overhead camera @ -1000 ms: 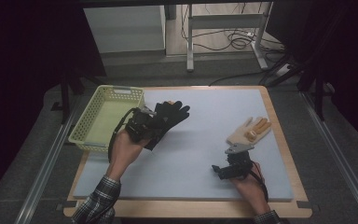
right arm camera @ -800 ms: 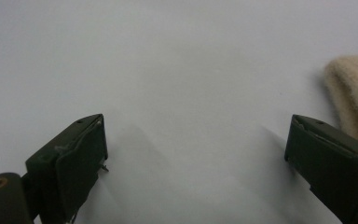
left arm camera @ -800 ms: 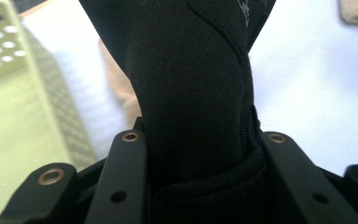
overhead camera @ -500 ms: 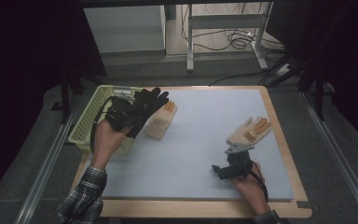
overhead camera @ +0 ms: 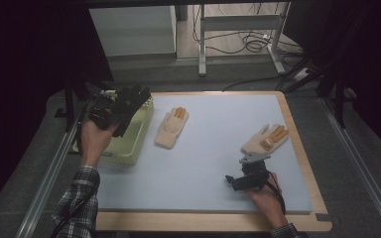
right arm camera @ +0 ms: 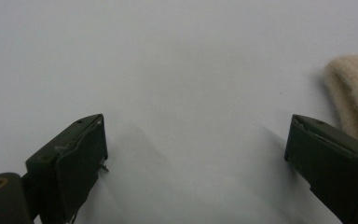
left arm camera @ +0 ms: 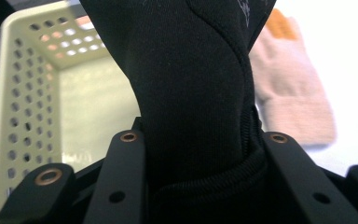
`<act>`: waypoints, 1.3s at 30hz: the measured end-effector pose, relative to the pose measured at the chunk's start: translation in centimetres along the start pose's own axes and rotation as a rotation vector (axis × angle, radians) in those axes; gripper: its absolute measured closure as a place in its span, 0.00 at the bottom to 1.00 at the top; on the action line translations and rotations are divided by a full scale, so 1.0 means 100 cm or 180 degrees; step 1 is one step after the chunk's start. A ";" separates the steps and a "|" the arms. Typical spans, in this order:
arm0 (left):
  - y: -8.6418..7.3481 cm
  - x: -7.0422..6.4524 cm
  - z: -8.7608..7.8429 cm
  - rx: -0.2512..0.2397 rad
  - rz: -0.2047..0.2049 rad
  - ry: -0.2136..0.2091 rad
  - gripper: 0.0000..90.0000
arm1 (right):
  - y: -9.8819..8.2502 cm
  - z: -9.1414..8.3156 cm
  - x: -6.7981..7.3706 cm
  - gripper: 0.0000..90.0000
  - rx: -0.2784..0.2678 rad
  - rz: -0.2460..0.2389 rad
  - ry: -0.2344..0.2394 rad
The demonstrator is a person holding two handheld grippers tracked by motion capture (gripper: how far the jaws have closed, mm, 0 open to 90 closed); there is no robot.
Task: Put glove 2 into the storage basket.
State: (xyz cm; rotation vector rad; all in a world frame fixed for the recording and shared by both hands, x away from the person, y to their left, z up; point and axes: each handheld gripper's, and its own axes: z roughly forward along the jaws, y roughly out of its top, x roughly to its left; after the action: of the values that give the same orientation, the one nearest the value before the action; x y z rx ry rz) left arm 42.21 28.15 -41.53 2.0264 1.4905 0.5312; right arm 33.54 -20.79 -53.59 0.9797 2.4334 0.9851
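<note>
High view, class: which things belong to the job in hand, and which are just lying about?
In the job:
- black glove, clamped in the left tongs
- pale yellow basket, under the held glove

Lying about:
- cream glove with orange fingertips, beside the basket
- second cream glove, just beyond the open right tongs
- blue mat
</note>
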 end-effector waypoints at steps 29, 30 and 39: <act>-0.030 0.059 0.072 0.0800 -0.0071 0.0517 0.61 | 0.000 0.000 0.000 0.06 0.0000 0.0001 0.0001; -0.030 0.060 0.073 0.0849 -0.0071 0.0536 0.59 | 0.000 0.000 0.000 0.06 0.0000 0.0001 0.0001; -0.030 0.057 0.073 0.0863 -0.0110 0.0467 0.08 | 0.000 0.000 0.000 0.06 0.0000 -0.0001 0.0000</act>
State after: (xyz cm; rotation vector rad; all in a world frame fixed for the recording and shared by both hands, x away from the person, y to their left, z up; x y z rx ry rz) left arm 46.25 32.70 -49.09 2.2006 1.7637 0.4947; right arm 33.54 -20.79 -53.59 0.9794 2.4336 0.9850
